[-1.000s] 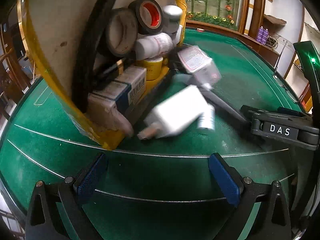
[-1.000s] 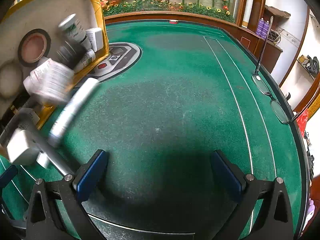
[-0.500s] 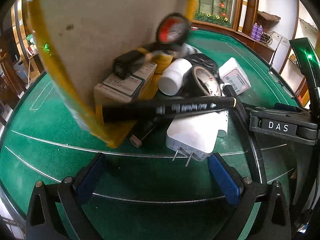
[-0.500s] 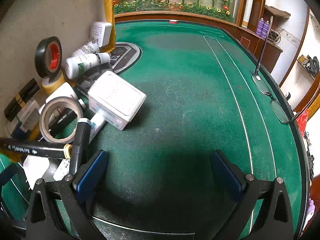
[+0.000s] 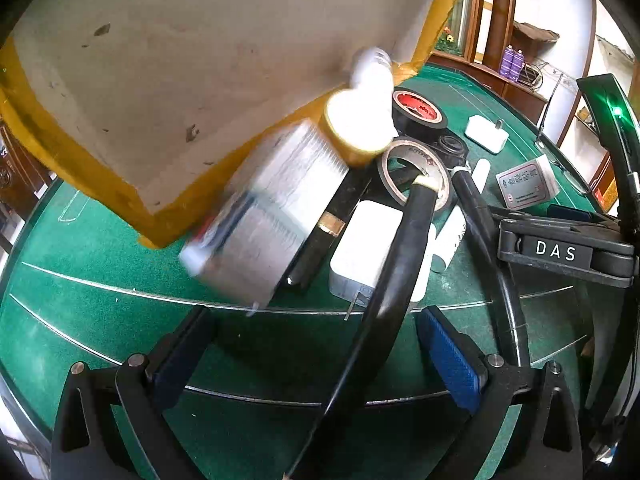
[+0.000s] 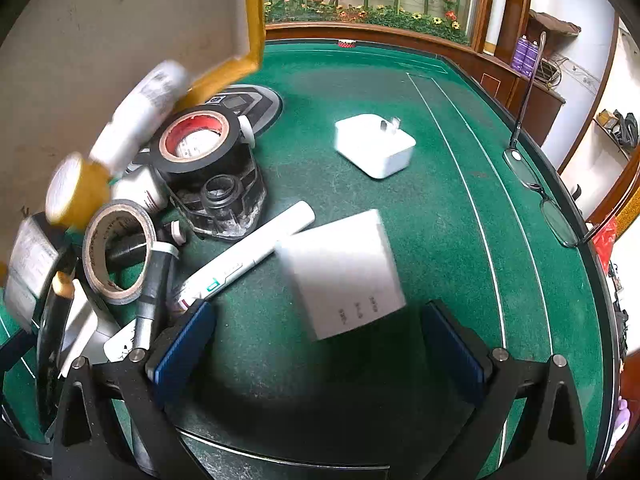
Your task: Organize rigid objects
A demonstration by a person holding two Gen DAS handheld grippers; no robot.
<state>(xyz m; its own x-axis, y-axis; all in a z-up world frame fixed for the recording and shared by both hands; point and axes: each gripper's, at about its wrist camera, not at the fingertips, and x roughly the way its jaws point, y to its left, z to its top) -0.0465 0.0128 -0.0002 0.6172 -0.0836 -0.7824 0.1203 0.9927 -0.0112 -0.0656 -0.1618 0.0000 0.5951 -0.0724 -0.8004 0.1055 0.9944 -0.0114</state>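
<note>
green felt table [image 6: 400,80], wooden rail [image 6: 380,32], white wall [image 6: 580,64]

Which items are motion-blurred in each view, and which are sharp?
Left wrist view: the grey-white rectangular box and yellow-rimmed tape roll are smeared; the black tape roll with red core is crisp. Right wrist view: the white square box and white bottle blur; the white plug adapter is sharp.
</note>
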